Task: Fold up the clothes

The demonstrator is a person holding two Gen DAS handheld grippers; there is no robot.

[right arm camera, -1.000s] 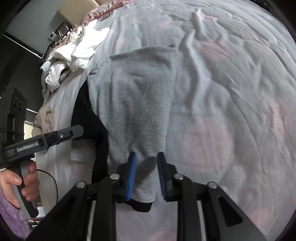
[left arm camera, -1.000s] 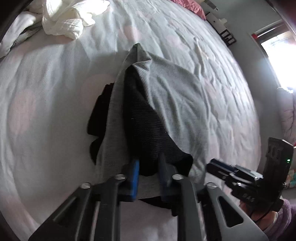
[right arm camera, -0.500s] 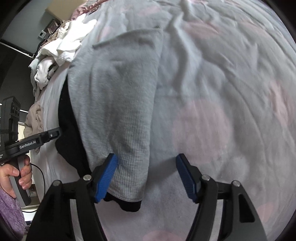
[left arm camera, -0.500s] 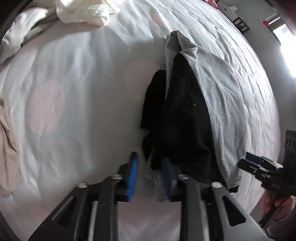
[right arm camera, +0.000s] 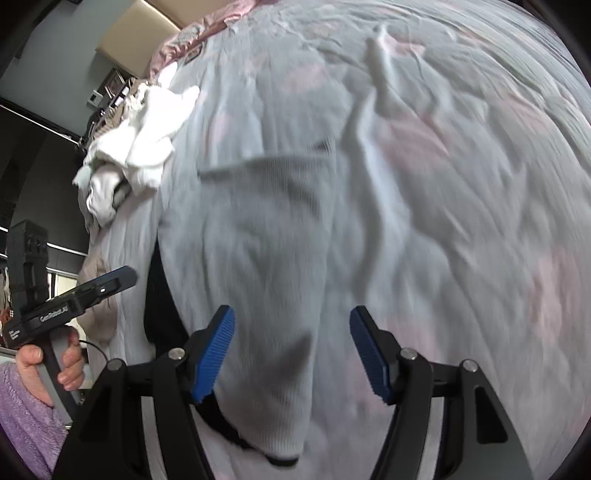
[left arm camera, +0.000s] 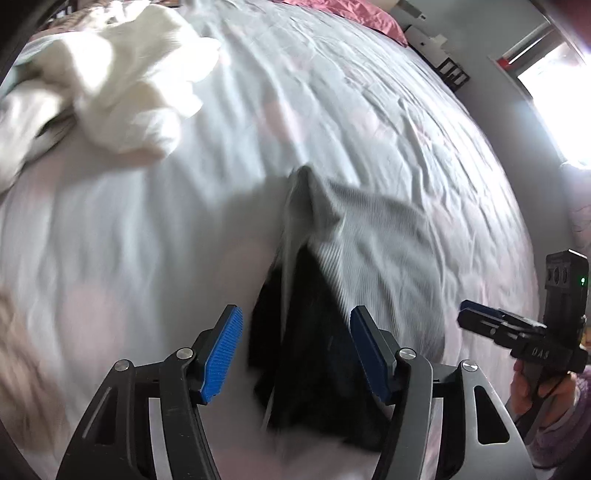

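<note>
Grey-and-black garment [left arm camera: 369, 258] lies on the bed [left arm camera: 184, 229], folded lengthwise into a long strip; grey ribbed layer on top, black layer showing along its left edge and near end.

Left tool [left arm camera: 295, 354]: jaws well apart and just been opening. The garment's near black end sits between the blue pads [left arm camera: 221, 354], but neither pad presses on it. Nothing held.

Right tool [right arm camera: 291, 358]: jaws about as wide, having eased in a little within the last half second. Grey cloth [right arm camera: 258, 258] lies between and below the pads, left pad [right arm camera: 214, 358] close to the fabric, right pad clear of it over bare sheet. No grip visible.

Each tool shows in the other's view, off to the garment's side, held by a hand [right arm camera: 48, 365] with a purple fleece sleeve [right arm camera: 26, 417].

White clothes heap [left arm camera: 122, 85] well beyond the garment, to its far left. Pink pillow [left arm camera: 347, 14] at the bed's far end. Beige cloth [left arm camera: 14, 350] left of the garment, at frame edge, blurred.

Both views motion-blurred.
</note>
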